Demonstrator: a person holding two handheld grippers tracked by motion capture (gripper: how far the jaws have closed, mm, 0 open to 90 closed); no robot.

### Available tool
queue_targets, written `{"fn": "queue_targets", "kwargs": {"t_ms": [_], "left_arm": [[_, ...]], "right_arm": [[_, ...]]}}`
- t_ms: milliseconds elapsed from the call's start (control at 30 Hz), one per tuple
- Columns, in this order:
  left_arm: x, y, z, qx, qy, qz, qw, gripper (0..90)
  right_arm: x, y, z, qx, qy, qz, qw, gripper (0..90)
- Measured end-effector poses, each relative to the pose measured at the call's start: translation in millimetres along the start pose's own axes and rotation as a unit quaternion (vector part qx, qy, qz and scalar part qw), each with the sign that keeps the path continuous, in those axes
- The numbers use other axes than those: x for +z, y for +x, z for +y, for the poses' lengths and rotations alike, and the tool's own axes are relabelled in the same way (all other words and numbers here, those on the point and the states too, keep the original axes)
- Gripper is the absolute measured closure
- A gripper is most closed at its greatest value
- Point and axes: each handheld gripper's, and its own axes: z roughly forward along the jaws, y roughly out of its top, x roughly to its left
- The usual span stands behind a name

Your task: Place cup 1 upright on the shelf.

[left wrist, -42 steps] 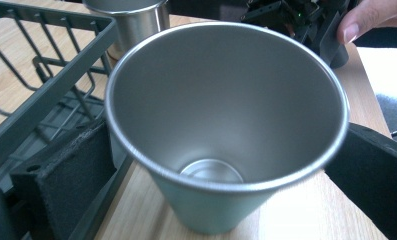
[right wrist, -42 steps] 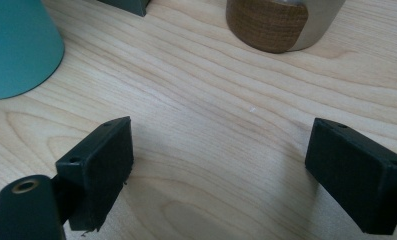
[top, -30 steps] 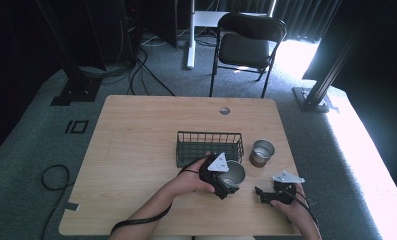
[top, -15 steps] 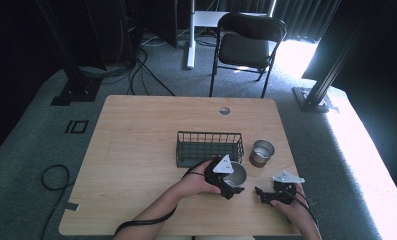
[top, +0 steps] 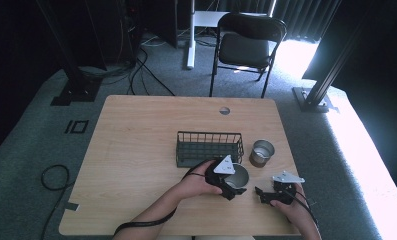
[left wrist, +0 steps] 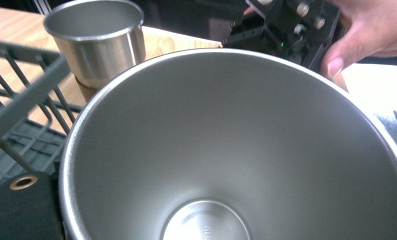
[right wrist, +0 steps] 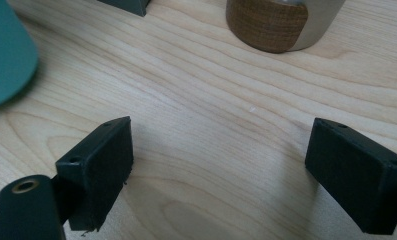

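wooden table (top: pixel 136 150) | steel cup (top: pixel 237 176) held in left gripper (top: pixel 229 186) fingers | right gripper (top: pixel 264 194) fingers wide

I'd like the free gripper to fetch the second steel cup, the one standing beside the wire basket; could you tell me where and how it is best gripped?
Take the standing cup by its rim wall, coming straight down with one jaw inside its open mouth. It stands upright, clear of the wire basket, and the open right gripper is nearest it. The left gripper already holds another steel cup.
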Motion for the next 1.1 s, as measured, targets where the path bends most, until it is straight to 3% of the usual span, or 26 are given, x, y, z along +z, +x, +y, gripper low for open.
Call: {"fn": "queue_targets", "kwargs": {"t_ms": [533, 733, 1100], "left_arm": [[-30.6, 5.0, 22.8, -0.015, -0.025, 0.019, 0.9994, 13.5], [-44.4, 7.2, 38.6, 0.005, -0.026, 0.023, 0.9994, 13.5], [-64.7, 16.7, 56.7, -0.002, -0.047, 0.041, 0.9980, 13.5]], "right_arm": [[0.1, 0.0, 0.0, 0.000, -0.001, 0.000, 1.0000, 11.5], [0.0, 0.0, 0.0, 0.000, 0.000, 0.000, 1.0000, 11.4], [0.1, 0.0, 0.0, 0.000, 0.000, 0.000, 1.0000, 11.4]]}}
